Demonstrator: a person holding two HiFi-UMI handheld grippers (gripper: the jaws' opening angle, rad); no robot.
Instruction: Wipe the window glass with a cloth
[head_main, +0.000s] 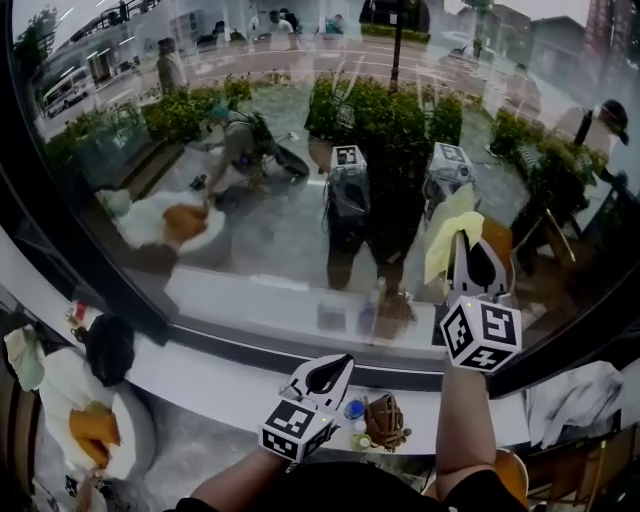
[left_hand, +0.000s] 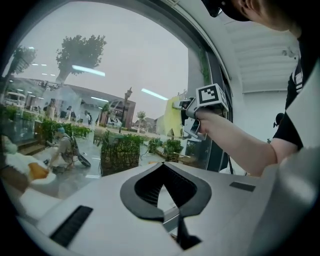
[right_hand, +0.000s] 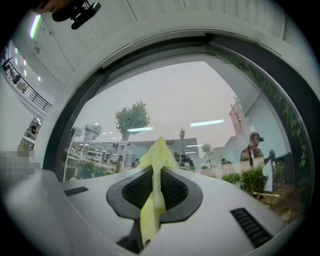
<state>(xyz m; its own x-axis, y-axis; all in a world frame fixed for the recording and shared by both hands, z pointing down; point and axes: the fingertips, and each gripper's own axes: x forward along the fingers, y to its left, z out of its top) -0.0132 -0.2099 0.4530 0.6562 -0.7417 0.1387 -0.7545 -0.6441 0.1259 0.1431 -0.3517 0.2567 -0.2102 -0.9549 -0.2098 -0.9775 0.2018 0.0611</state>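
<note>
Right fingers: shut on a yellow cloth, which is pinched between the pads of the right gripper. A fold of it stands up past the tips and a strip trails back toward the camera.
Cloth at the glass: in the head view the cloth spills out to the left of the raised right gripper, held up at the window glass. Whether it presses on the pane cannot be told.
Left fingers: the left gripper has its tips drawn together with nothing between them.
Left gripper's place: the left gripper sits low, below and to the left of the right fingers. It is over the white sill and well apart from the cloth.
From the left fingers: up and to the right, a hand holds the right gripper high near the pane. The cloth hangs on the side nearer the glass.
Just right of the left fingers: a small brown object and a few little capped containers sit on the sill, too small to identify.
Beyond both sets of fingers: green hedges and wet-looking pavement show through the glass, and both grippers' marker cubes are mirrored in it.
Far left of the fingers: a white dish carrying something orange rests by the sill's end.
</note>
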